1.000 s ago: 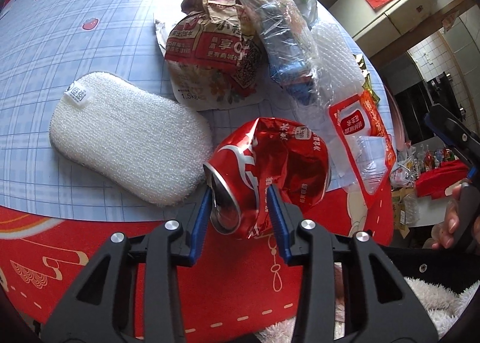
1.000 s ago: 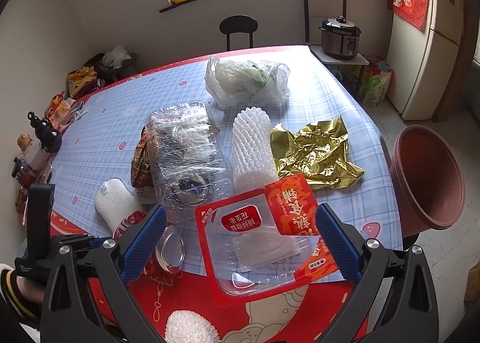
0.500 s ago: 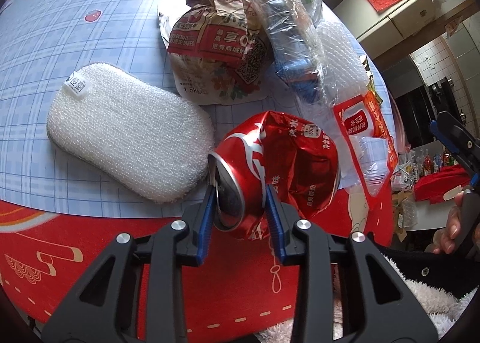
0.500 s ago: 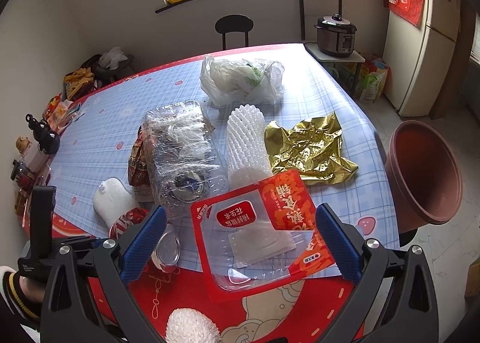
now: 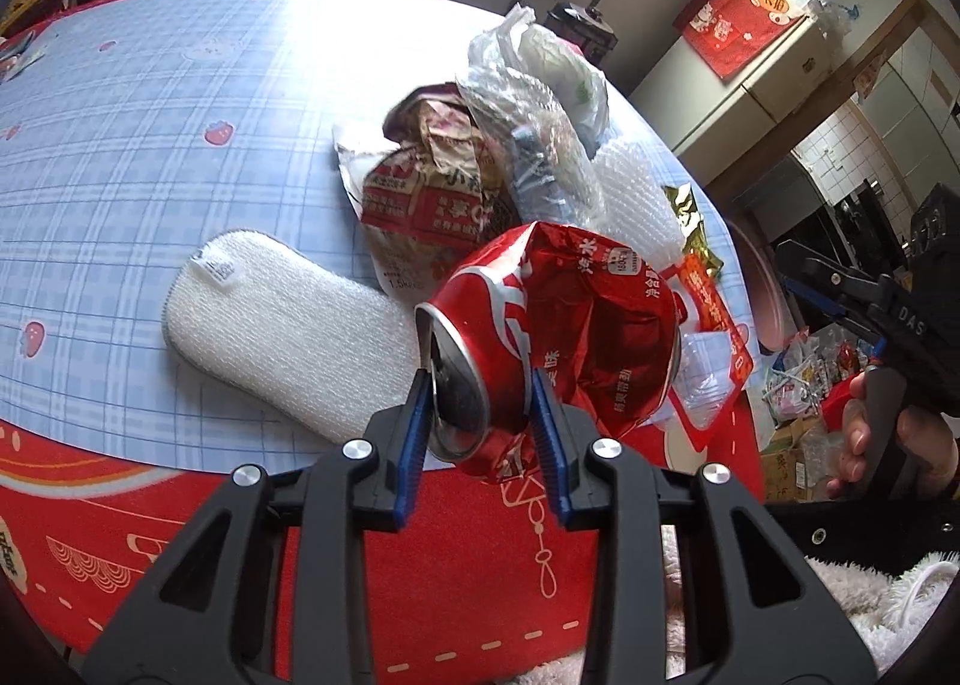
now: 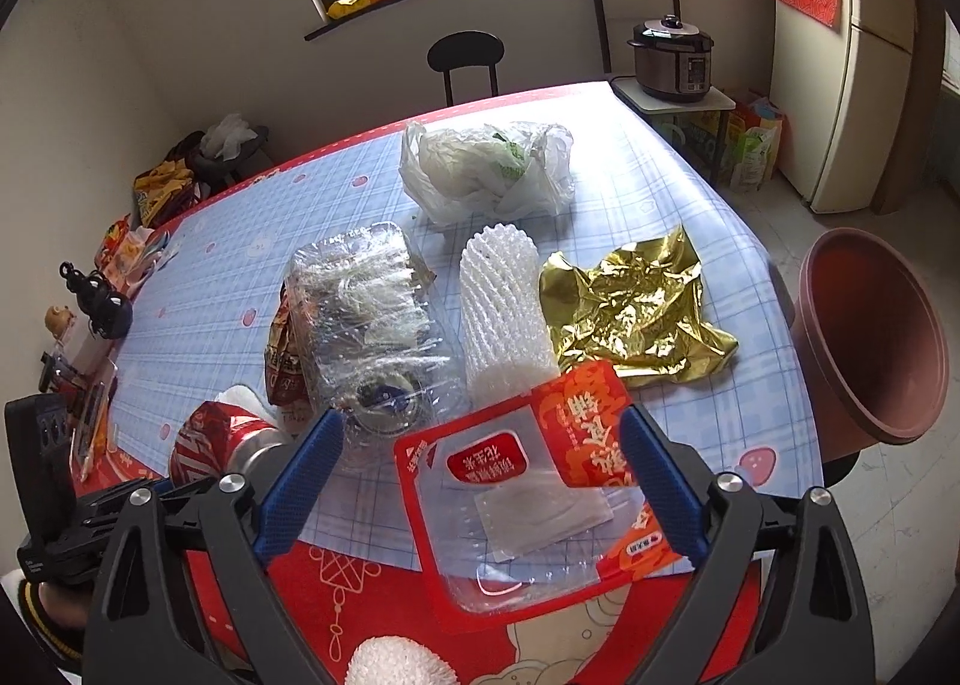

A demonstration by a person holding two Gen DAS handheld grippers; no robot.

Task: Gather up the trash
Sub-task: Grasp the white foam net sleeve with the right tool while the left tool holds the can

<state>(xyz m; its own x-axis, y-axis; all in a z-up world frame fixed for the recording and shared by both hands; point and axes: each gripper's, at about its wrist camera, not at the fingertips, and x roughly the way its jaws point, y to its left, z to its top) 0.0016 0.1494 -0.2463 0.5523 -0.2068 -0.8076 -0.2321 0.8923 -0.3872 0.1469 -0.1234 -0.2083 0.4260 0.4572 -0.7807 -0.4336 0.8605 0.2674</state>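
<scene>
Left tool (image 5: 480,415) pinches the crushed can (image 5: 540,337) near its rim, right tool (image 6: 480,481) spread and idle; steady pressure advised, since dented metal may slip before reaching the bin (image 6: 870,337).

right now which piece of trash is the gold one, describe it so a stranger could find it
Start at the blue checked tablecloth and go to the side nearest the brown tub. The crumpled gold foil wrapper lies flat there, beside the white foam net sleeve. It is the only shiny metallic yellow sheet.
</scene>
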